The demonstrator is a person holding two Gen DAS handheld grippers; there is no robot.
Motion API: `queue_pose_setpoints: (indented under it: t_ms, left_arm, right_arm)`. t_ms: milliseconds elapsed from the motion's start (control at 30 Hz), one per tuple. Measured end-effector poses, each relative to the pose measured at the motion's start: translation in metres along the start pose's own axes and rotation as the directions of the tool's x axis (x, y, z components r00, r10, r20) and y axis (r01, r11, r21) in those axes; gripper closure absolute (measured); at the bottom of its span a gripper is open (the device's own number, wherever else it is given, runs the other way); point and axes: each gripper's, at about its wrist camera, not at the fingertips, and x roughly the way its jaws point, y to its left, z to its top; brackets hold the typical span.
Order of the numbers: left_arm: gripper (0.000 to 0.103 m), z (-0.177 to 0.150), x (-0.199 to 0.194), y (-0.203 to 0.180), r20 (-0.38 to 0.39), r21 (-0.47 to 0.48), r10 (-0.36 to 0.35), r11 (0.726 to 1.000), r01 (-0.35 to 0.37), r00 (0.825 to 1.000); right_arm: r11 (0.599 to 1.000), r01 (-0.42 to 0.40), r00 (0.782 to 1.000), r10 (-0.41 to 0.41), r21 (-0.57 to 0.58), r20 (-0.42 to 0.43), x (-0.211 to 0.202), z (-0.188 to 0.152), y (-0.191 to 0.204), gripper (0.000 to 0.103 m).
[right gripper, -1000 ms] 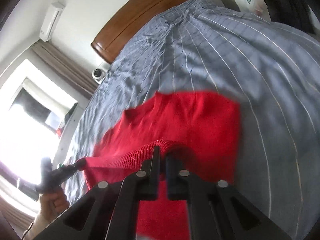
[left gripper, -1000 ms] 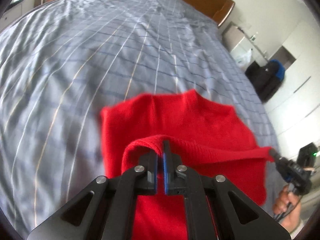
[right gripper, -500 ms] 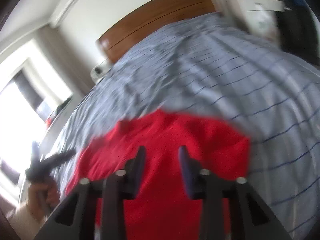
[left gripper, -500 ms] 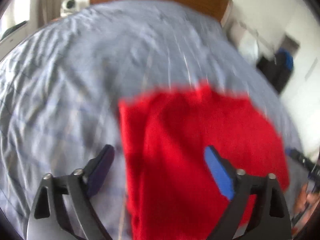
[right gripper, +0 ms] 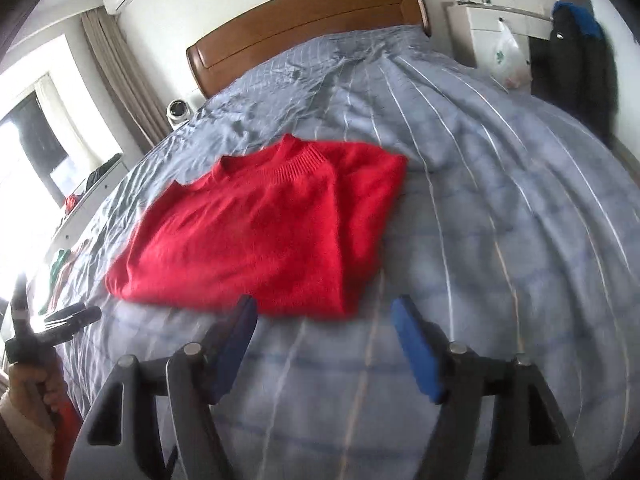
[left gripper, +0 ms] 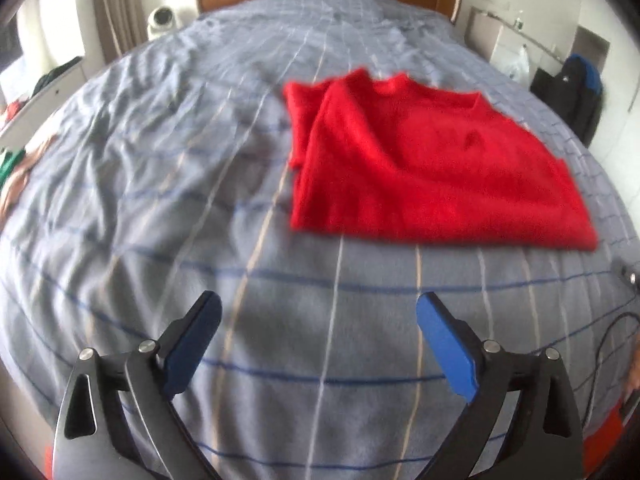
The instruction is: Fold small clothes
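Note:
A red knit sweater (left gripper: 420, 168) lies folded flat on the grey-blue striped bedspread (left gripper: 160, 168), its collar toward the headboard. It also shows in the right wrist view (right gripper: 264, 236). My left gripper (left gripper: 318, 312) is open and empty, held above the bedspread well short of the sweater's near edge. My right gripper (right gripper: 324, 320) is open and empty, its left finger just at the sweater's near edge. The left gripper (right gripper: 52, 320) and the hand holding it show at the far left of the right wrist view.
A wooden headboard (right gripper: 308, 28) stands at the far end of the bed. A white nightstand with a plastic bag (right gripper: 508, 56) and dark bags (right gripper: 576, 52) stand to the right. A round white device (left gripper: 162, 20) and a windowsill with clothes (left gripper: 16, 120) are at the left.
Both grippers let go of the sweater's hem, opened, and pulled back toward me. The lifted hem now lies folded over on the sweater, flat on the bed.

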Motion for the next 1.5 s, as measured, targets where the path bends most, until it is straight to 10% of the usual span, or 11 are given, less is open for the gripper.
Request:
queue_pose_setpoints:
  t_ms: [567, 1067, 1200, 1500]
  left_arm:
    - [0.005, -0.013, 0.003, 0.006, 0.003, -0.01, 0.021, 1.0, -0.021, 1.0]
    - [0.005, -0.03, -0.002, 0.036, 0.132, -0.03, -0.003, 1.0, 0.007, 0.991]
    - [0.005, -0.028, -0.003, 0.046, 0.142, -0.051, 0.006, 0.999, 0.001, 0.99]
    - [0.005, -0.021, -0.002, 0.097, 0.155, -0.266, 0.004, 0.963, 0.038, 0.988]
  right_arm:
    - [0.995, 0.059, 0.998, -0.059, 0.076, -0.003, 0.009, -0.04, 0.0, 0.033]
    - [0.972, -0.077, 0.985, 0.108, 0.22, -0.134, 0.092, 0.087, -0.031, 0.024]
    - [0.991, 0.01, 0.973, 0.021, 0.132, -0.231, 0.12, 0.087, 0.005, 0.087]
    - [0.965, -0.258, 0.955, 0.261, 0.037, -0.14, 0.105, 0.131, 0.161, 0.088]
